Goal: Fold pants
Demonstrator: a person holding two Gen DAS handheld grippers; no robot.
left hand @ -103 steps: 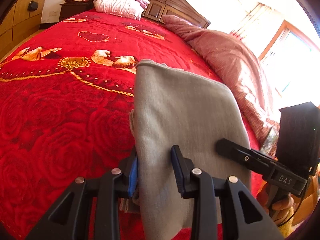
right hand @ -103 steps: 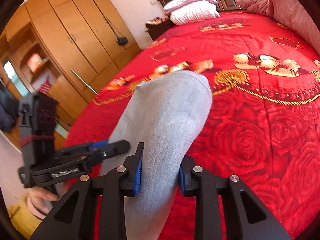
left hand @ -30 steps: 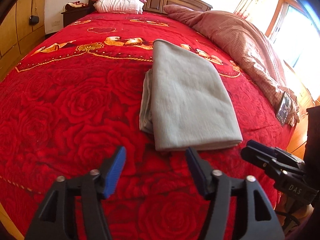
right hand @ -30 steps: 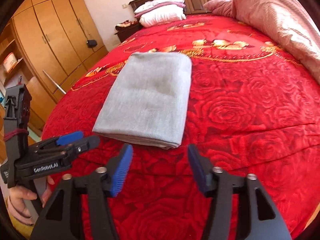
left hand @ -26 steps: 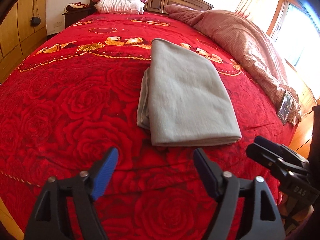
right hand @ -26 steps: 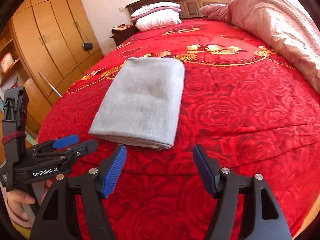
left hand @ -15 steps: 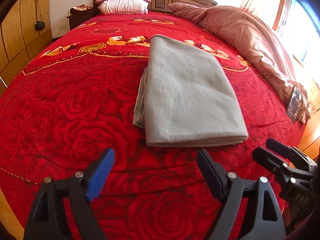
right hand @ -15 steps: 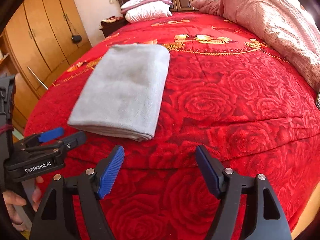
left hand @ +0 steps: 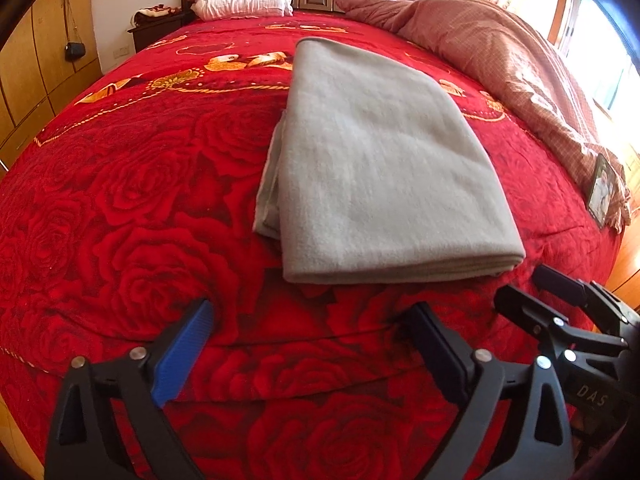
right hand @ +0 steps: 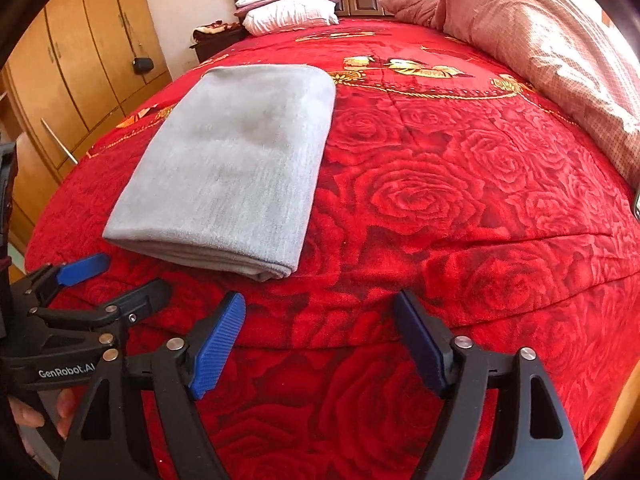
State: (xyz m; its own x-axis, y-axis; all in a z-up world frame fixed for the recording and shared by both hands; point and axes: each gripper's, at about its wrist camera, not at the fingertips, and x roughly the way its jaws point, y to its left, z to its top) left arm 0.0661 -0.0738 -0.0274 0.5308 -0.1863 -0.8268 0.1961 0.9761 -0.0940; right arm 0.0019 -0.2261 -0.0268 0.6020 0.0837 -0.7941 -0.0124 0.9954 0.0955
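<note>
Both tongs [left hand: 310, 344] [right hand: 320, 332] opening, empty — folded grey pants [left hand: 380, 176] just beyond, untouched.

The pants [left hand: 384, 168] lie folded; their inner layers and underside are hidden. The hand [right hand: 44, 412] holding the left gripper [right hand: 116, 280] is cut off by the frame edge. The picture frame [left hand: 602, 190] on the checked quilt [left hand: 500, 48] is too small to make out.
</note>
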